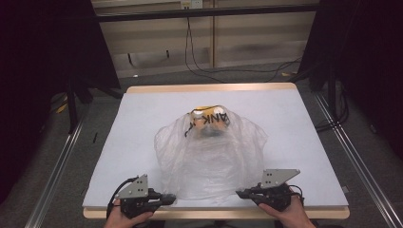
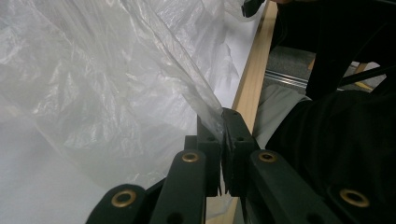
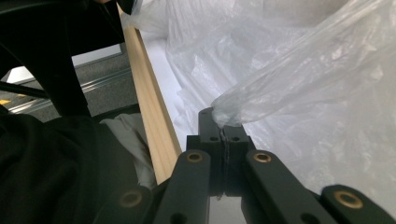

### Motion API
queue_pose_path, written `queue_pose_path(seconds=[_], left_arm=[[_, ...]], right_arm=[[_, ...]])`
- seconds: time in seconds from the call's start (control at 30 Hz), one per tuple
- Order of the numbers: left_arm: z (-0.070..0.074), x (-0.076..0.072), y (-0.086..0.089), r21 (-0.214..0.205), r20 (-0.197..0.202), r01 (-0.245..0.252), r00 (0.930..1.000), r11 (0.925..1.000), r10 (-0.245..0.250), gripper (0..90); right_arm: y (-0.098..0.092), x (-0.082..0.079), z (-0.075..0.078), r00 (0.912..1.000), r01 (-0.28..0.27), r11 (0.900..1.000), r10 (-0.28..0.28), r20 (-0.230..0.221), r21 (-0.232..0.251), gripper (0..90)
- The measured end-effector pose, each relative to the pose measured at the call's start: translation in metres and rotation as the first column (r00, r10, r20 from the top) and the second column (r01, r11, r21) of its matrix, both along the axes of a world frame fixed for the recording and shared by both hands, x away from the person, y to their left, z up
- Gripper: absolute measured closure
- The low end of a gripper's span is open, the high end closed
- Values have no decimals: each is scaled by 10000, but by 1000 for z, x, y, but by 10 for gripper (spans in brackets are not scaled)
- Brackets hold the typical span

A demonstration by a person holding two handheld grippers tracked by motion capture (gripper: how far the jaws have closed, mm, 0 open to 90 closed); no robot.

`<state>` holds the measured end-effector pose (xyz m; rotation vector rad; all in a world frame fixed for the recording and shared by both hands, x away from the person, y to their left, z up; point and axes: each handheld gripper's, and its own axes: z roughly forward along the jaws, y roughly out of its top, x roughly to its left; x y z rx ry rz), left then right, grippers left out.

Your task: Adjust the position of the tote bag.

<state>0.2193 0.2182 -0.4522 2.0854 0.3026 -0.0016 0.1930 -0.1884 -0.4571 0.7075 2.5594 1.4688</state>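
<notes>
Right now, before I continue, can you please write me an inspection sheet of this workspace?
Surface: table with a pale sheet on top and a wooden edge at front and back.
Job's things: clear plastic bag, crumpled, spread in the middle; yellow item with black letters inside it, at the far end.
Clutter: nothing seen.
Grippers: left tool shut on the bag's near left corner; right tool shut on the near right corner.
Cables: black cable hanging by the back wall and lying on the floor.
Surroundings: metal rails on the grey floor at both sides; dark curtains.
</notes>
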Motion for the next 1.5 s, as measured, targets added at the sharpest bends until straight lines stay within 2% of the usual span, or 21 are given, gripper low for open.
queue_pose_path(seconds=[0.07,0.1,0.17,0.27,0.4,0.57,0.67,0.73,0.8,0.93,1.03,1.2,1.37,1.5], left_arm=[[1,0,2,-164,-103,-154,9998,9997,153,874],[1,1,3,-79,-16,-123,9999,9999,123,874],[2,1,5,-217,5,-167,9999,9996,168,874],[4,2,7,-506,-42,-516,9987,9974,515,873],[6,4,9,-750,1,-573,9983,9955,575,874],[17,3,12,-1251,332,-908,9949,9880,956,879],[22,2,12,-1597,333,-953,9942,9826,1018,880],[24,3,13,-1539,402,-955,9939,9835,1028,884],[28,5,13,-1775,338,-919,9945,9798,994,886],[31,7,13,-1887,397,-920,9941,9777,1012,889],[37,8,13,-1867,591,-961,9923,9777,1088,889],[51,8,16,-2136,955,-1031,9874,9715,1258,889],[58,13,16,-2221,969,-1035,9871,9695,1275,889],[68,17,13,-2235,1226,-983,9842,9697,1280,890]], right_arm=[[-1,-1,2,10000,54,10000,-55,61,49,900],[-2,-1,3,9999,105,9999,-106,104,88,900],[-2,-1,3,9999,119,9998,-121,120,140,900],[-3,-2,5,9998,144,9997,-147,146,221,900],[-6,-2,11,9993,200,9986,-215,299,490,900],[-11,-1,18,9984,326,9956,-364,431,875,900],[-13,-1,24,9971,366,9940,-431,621,1033,900],[-13,-1,26,9968,377,9934,-451,667,1086,900],[-13,-1,30,9957,297,9920,-401,832,1230,900],[-10,1,35,9946,240,9924,-359,972,1208,900],[-9,4,42,9931,216,9912,-364,1119,1308,900],[-12,5,52,9878,362,9895,-566,1454,1398,900],[-15,5,56,9861,414,9887,-637,1534,1444,900],[-18,8,64,9817,464,9864,-743,1753,1578,900]])
